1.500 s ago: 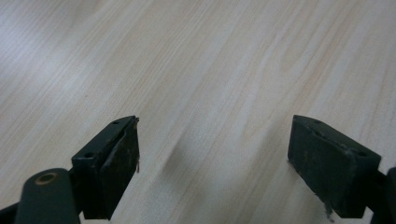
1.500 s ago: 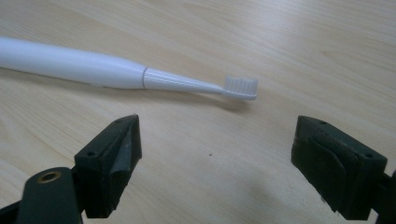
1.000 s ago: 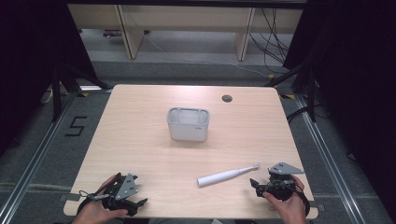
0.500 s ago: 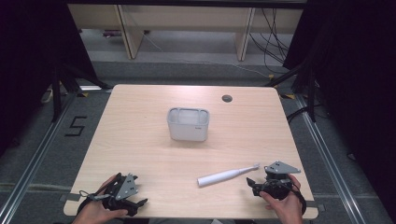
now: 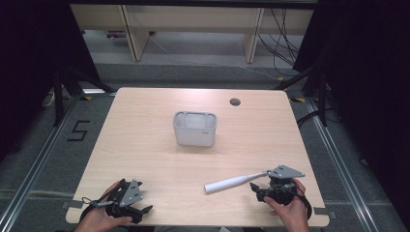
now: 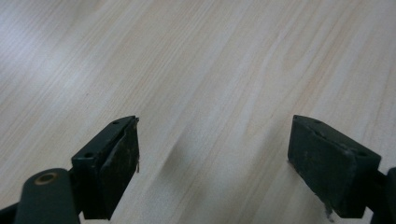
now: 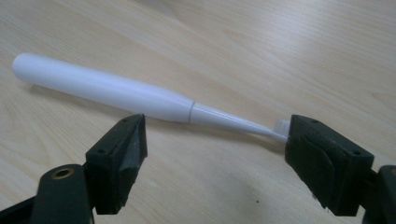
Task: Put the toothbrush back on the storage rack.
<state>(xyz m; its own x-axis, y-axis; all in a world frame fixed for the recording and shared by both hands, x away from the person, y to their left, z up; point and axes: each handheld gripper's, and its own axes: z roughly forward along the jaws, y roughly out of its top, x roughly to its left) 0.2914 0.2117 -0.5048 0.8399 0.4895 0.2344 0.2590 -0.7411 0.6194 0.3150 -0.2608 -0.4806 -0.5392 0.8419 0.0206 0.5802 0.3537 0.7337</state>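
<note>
Right claw [image 7: 212, 154] sitting wide open at the near edge of the counter [image 5: 145, 145], nothing held, jaws straddling the neck end of a white electric toothbrush [image 7: 116, 91]. Brush head [image 7: 280, 125] almost touching the one jaw in the right gripper view, fat handle running off past the other. Toothbrush lying flat on the counter, a bit nearer than the grey bin [image 5: 195, 128] and off toward the right claw's side of it, slanted, round butt end pointing back toward the middle.

Handling guess: light, stiff plastic, smooth and rounded, so probably slippery and happy to roll or spin out if pinched off-centre. Thin neck looks like the weak spot, bristles soft. Better to grab the thick handle just past the seam, jaws square across it, not the taper. Needs a shift along the body from where the claw sits now.

Left claw [image 6: 212, 158] also wide open and empty, low over bare wood, far across from the bin on the left near corner [image 5: 126, 203]. No part in this yet.

Beyond the toothbrush: bin upright in the middle, open top, looks empty as far as visible. Past the bin, 1 small dark hole [image 5: 235, 102] in the counter near the far edge. Nothing between toothbrush and bin, clear run. Only snag: bin rim to clear with a long brush.
</note>
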